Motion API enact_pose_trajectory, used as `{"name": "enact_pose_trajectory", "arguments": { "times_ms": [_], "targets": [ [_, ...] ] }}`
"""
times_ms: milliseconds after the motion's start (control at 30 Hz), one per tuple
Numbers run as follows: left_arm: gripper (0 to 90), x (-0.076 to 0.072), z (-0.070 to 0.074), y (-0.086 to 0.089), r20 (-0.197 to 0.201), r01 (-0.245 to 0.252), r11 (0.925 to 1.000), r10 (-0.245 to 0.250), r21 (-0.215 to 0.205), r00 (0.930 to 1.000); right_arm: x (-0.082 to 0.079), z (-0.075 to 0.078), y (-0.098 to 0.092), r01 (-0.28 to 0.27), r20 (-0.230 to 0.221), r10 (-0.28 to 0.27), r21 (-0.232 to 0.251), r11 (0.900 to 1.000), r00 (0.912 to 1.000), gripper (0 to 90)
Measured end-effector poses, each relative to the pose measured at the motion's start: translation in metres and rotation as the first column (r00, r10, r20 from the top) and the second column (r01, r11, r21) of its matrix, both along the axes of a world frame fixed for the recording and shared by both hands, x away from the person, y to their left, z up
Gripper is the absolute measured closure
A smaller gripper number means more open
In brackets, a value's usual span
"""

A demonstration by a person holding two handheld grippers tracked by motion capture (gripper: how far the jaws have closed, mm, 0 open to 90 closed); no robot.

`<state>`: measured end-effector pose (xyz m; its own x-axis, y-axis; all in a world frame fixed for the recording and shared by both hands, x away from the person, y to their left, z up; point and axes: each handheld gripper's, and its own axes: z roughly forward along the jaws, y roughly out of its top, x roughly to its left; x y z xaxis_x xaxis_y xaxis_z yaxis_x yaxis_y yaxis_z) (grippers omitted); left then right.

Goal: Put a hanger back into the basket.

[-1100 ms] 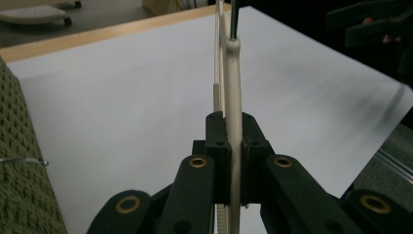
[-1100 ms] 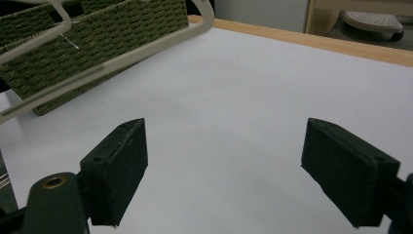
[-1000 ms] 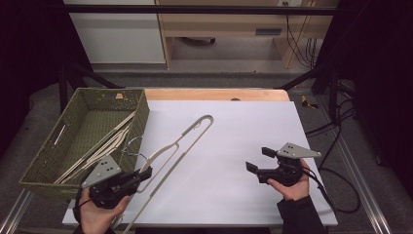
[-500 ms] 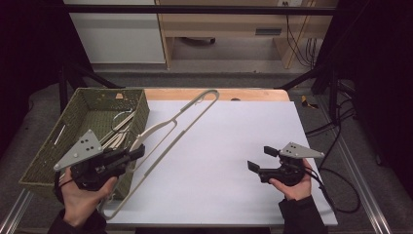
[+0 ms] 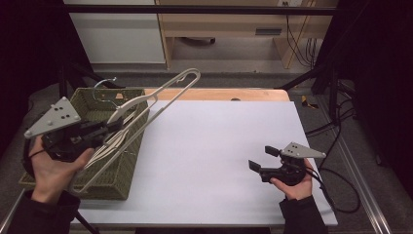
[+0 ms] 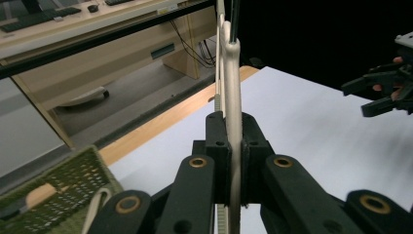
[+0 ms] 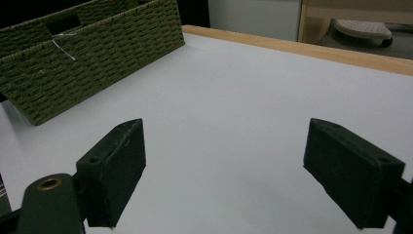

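A cream plastic clothes hanger [image 5: 160, 95] hangs in the air, slanting up from over the basket toward the table's far edge. My left gripper [image 5: 114, 127] is shut on one of its bars, held above the olive woven basket [image 5: 104, 187] at the left. In the left gripper view the bar [image 6: 231, 97] stands upright between the pressed jaws of that left gripper [image 6: 233, 146]. The hanger's metal hook [image 5: 104, 83] curls over the basket's far end. My right gripper [image 5: 262, 158] rests low over the white table top [image 5: 219, 146] at the front right, open, nothing between its jaws [image 7: 224, 170].
Several more cream hangers [image 5: 114, 141] lie inside the basket, whose woven wall [image 7: 92, 53] faces the right gripper. A wooden strip [image 5: 234, 93] runs along the table's far edge. Cables [image 5: 336, 126] trail off the right side.
My left hand has risen and swung left, lifting the hanger off the table and over the basket. The right hand has stayed put.
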<state>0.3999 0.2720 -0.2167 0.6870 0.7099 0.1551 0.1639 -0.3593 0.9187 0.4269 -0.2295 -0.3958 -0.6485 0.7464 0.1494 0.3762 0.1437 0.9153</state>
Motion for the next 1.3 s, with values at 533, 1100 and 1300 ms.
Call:
{"name": "enact_pose_trajectory", "arguments": {
  "times_ms": [533,1100,1300],
  "targets": [
    [85.4,0.053,-0.029,0.075,-0.025,-0.103,0.9860,0.107,0.131,0.9940,0.000,-0.001,0.001,-0.006,0.003,0.006,0.001,1.000,1.0000,14.8],
    [85.4,0.076,-0.070,0.119,-0.020,-0.211,0.9496,0.221,0.232,0.9749,0.000,-0.001,0.001,-0.012,0.017,0.012,-0.007,1.000,0.9998,12.3],
    [85.4,0.080,-0.084,0.123,-0.009,-0.218,0.9358,0.230,0.276,0.9732,0.000,-0.002,0.001,-0.011,0.019,0.011,-0.010,1.000,0.9998,12.3]
  ]
}}
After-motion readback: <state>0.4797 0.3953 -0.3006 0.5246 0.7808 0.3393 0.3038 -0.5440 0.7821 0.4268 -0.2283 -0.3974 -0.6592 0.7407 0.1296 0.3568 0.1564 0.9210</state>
